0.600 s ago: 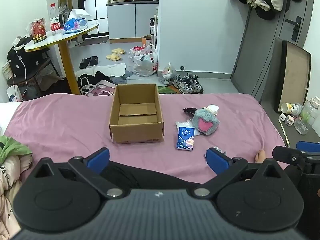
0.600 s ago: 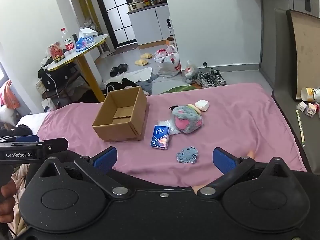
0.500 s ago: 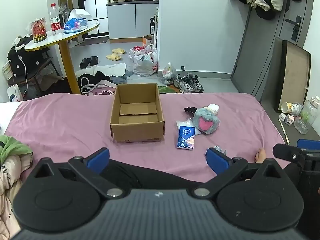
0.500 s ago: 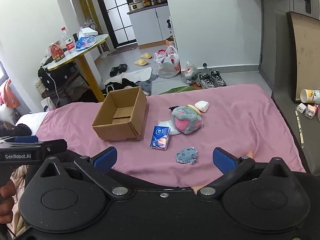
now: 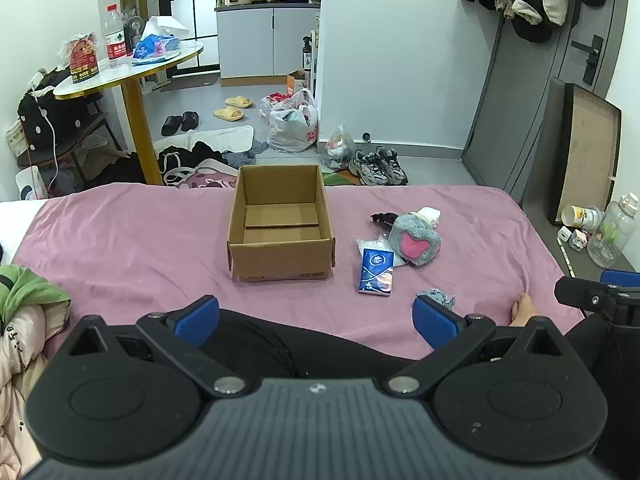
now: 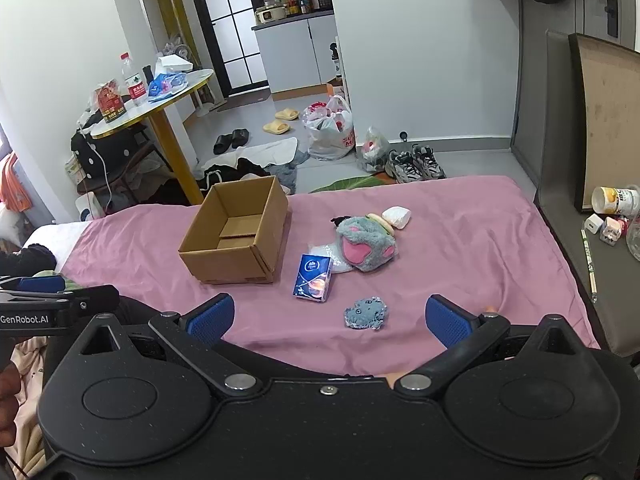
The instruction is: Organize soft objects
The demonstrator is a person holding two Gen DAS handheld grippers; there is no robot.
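Observation:
An open cardboard box (image 5: 280, 232) (image 6: 236, 236) stands empty on the pink bedsheet (image 5: 120, 248). To its right lie a blue tissue pack (image 5: 376, 272) (image 6: 313, 278), a grey plush paw with pink pads (image 5: 415, 240) (image 6: 366, 242), a white soft piece (image 6: 397, 217) behind it, and a small grey-blue plush (image 6: 365, 313) (image 5: 436, 295) nearest me. My left gripper (image 5: 316, 318) is open, held low in front of the box. My right gripper (image 6: 330, 316) is open too, with the small plush lying between and just beyond its fingertips.
A round yellow-legged table (image 5: 132, 68) with bottles stands beyond the bed at left. Shoes, bags and clothes litter the floor (image 5: 296, 124). Clothing lies at the bed's left edge (image 5: 28, 296). A board (image 5: 588, 160) leans at right. A bare foot (image 5: 524, 310) rests on the sheet.
Both views have shifted slightly; the objects sit a touch lower in the right wrist view. Nothing on the bed has moved and both grippers stay open.

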